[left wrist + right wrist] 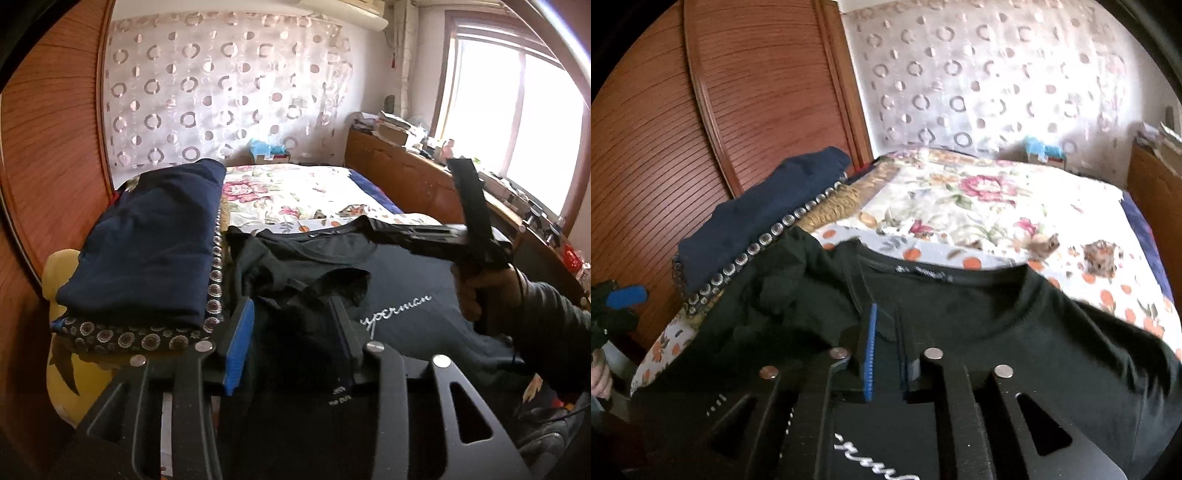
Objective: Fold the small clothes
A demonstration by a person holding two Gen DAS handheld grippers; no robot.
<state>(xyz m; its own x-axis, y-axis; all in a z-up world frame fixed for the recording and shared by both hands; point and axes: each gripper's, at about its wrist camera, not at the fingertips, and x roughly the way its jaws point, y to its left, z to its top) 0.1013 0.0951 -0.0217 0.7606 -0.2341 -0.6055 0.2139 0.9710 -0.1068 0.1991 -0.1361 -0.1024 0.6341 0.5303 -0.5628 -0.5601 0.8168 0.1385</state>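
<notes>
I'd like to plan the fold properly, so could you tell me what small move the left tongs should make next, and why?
Probably close the left tongs on the crumpled sleeve and draw it out flat. They stand open with that bunched cloth at their tips, while the rest of the black T-shirt lies fairly smooth on the bed.

Left gripper fingers apart over black T-shirt, sleeve possibly between, folded navy garment beside
</notes>
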